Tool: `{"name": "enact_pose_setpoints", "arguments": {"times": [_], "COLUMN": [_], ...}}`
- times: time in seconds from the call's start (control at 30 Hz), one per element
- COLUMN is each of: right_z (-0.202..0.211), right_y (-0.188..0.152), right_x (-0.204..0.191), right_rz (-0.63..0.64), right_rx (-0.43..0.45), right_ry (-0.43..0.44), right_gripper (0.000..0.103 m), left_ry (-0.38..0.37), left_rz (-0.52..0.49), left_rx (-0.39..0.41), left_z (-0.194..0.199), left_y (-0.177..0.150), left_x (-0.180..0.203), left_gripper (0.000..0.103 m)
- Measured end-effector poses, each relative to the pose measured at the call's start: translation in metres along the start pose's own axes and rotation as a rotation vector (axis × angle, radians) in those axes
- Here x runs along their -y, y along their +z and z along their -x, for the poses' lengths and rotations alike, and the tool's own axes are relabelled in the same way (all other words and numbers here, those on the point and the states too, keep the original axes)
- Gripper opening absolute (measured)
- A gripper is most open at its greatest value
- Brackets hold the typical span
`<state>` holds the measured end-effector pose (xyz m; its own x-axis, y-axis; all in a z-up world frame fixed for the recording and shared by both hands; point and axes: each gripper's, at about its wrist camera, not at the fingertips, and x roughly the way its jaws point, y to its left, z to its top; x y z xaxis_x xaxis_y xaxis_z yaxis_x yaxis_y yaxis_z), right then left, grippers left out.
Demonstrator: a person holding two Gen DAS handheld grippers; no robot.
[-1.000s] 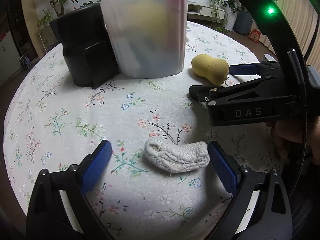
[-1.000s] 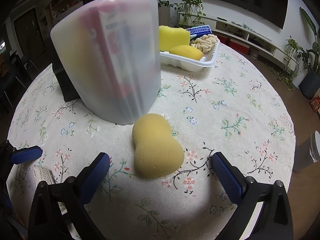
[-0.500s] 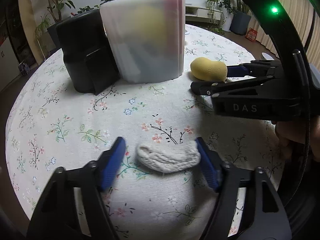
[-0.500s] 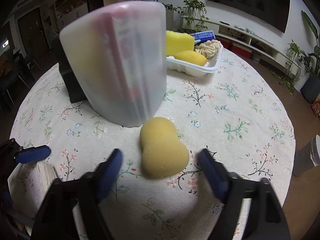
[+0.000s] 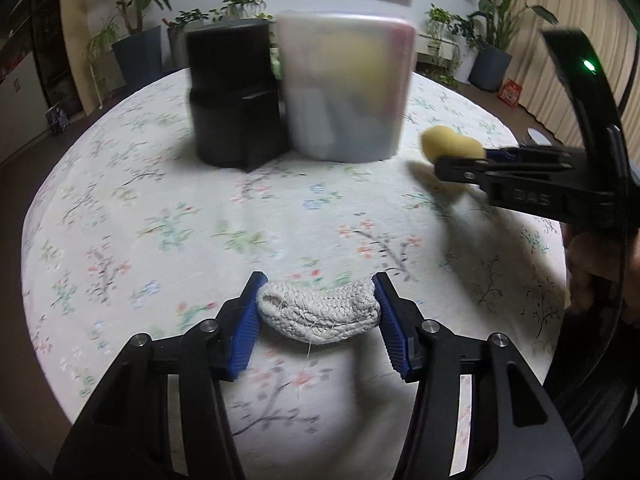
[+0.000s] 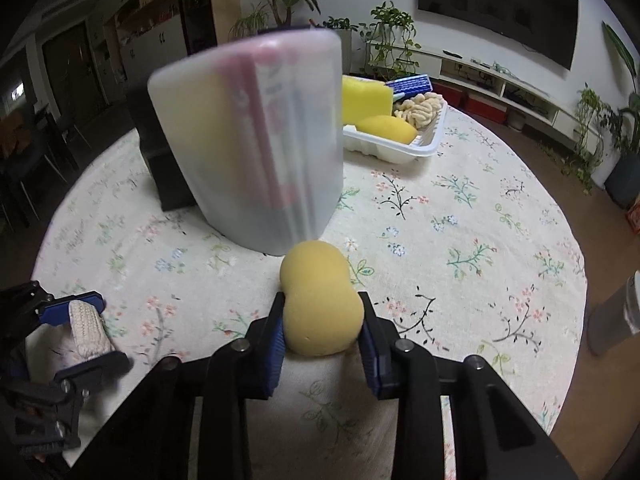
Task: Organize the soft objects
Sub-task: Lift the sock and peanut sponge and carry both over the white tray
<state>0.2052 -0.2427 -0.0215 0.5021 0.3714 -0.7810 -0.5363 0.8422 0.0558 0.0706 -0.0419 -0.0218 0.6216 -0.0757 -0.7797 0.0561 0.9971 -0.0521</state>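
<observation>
My left gripper [image 5: 318, 312] is shut on a white knitted cloth [image 5: 318, 310], its blue pads pressing both ends, just above the floral tablecloth. My right gripper [image 6: 322, 320] is shut on a yellow peanut-shaped sponge [image 6: 320, 296]. The sponge also shows at the right in the left wrist view [image 5: 444, 146], and the cloth at the left in the right wrist view [image 6: 86, 330]. A white tray [image 6: 396, 148] at the far side holds a yellow block sponge, another yellow sponge and a cream knitted piece.
A frosted translucent container [image 5: 346, 88] stands at the table's middle, also in the right wrist view [image 6: 260, 140]. A black box [image 5: 234, 96] stands to its left. The round table's edge [image 5: 40, 208] curves close on the left. Plants and a TV shelf stand beyond.
Both grippers have closed from wide open onto their objects: the left onto the knitted cloth, the right onto the yellow sponge. Both have begun lifting.
</observation>
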Motion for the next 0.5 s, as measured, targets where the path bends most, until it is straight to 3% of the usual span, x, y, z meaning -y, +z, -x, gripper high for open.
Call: {"name": "enact_pose_setpoints", "arguments": {"times": [0.2,0.5], "right_z": [0.023,0.056], "right_y": [-0.01,-0.05], "right_x": [-0.008,-0.054], "right_rz": [-0.049,-0.061], "right_rx": [0.016,-0.04], "right_ry": [0.03,0.12], "right_gripper": [0.035,0.035], "left_ry": [-0.001,0.006], "left_rz": [0.05,0.08], "left_rx": [0.01,0.053], "left_z": [0.011,0.028], "left_y": [-0.002,0.016], "left_x": [-0.029,-0.064], "left_gripper": [0.051,0.051]}}
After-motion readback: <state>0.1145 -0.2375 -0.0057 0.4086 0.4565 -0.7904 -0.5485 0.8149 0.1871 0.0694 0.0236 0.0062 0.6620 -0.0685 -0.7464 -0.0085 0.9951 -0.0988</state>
